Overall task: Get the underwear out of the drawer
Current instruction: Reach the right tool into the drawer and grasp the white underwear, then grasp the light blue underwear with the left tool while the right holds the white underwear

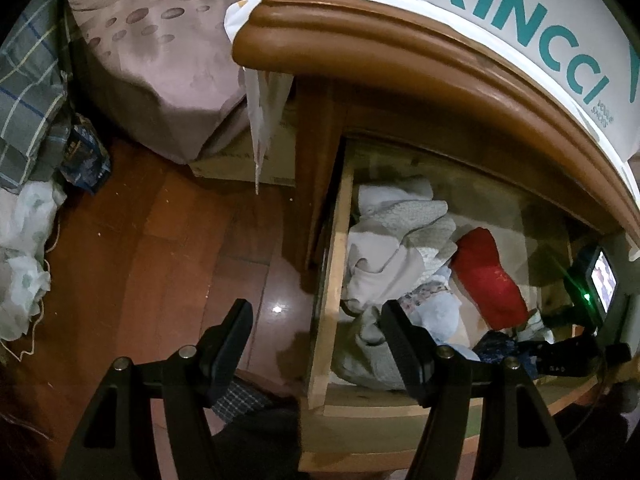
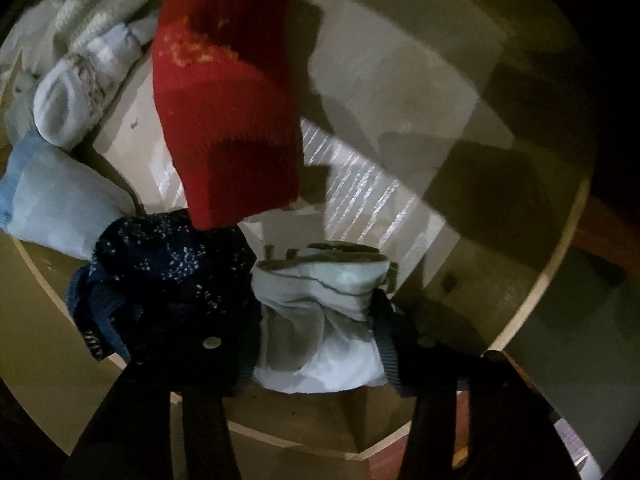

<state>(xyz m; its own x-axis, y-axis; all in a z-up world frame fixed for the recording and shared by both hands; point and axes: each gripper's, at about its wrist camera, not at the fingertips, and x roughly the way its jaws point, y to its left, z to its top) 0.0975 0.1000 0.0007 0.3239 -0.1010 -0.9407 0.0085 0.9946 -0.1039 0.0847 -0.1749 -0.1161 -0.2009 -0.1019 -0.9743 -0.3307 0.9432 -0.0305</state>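
Pale underwear (crumpled, dark-trimmed) lies in the open wooden drawer.

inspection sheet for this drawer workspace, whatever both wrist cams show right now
surface: open wooden drawer, pale lined bottom partly bare.
job's things: pale folded garment between the right gripper's fingers; navy patterned garment beside it; red knit item further in.
clutter: white and grey cloth pile at the drawer's left.
grippers: right gripper closed on the pale folded garment; left gripper open, empty, above the drawer's left edge.
cables: nothing seen.
surroundings: bed, wooden floor, white printed box on top.
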